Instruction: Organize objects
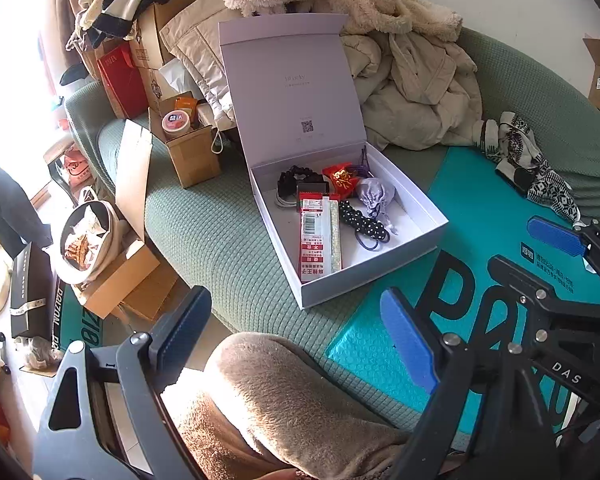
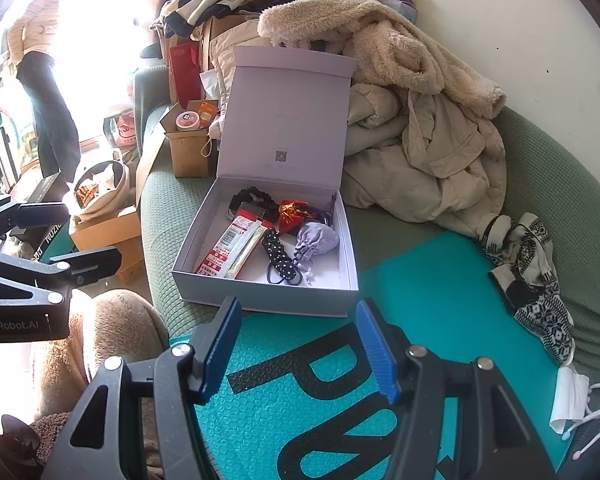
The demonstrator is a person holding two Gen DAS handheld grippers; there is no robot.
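A white gift box [image 1: 380, 276] [image 2: 260, 300] stands open on the green sofa, lid upright. Inside lie a red-and-white packet [image 1: 318, 238] [image 2: 228, 246], a black polka-dot hair tie [image 1: 360, 220] [image 2: 278, 254], a lilac pouch [image 1: 374, 194] [image 2: 318, 240], a red foil packet [image 1: 342, 178] [image 2: 292, 212] and a black scrunchie [image 1: 296, 178] [image 2: 252, 196]. My left gripper [image 1: 296, 328] is open and empty, in front of the box. My right gripper [image 2: 296, 340] is open and empty, just short of the box's near wall, over a teal mailer [image 2: 440, 320]; it also shows in the left wrist view [image 1: 476, 268].
A pile of beige coats [image 1: 412, 80] [image 2: 420, 132] lies behind the box. A patterned knit item [image 1: 528, 160] [image 2: 532, 272] lies at the right. A small cardboard box [image 1: 188, 148] [image 2: 188, 148] with a jar stands at the left. My brown fleece knee [image 1: 280, 400] is below.
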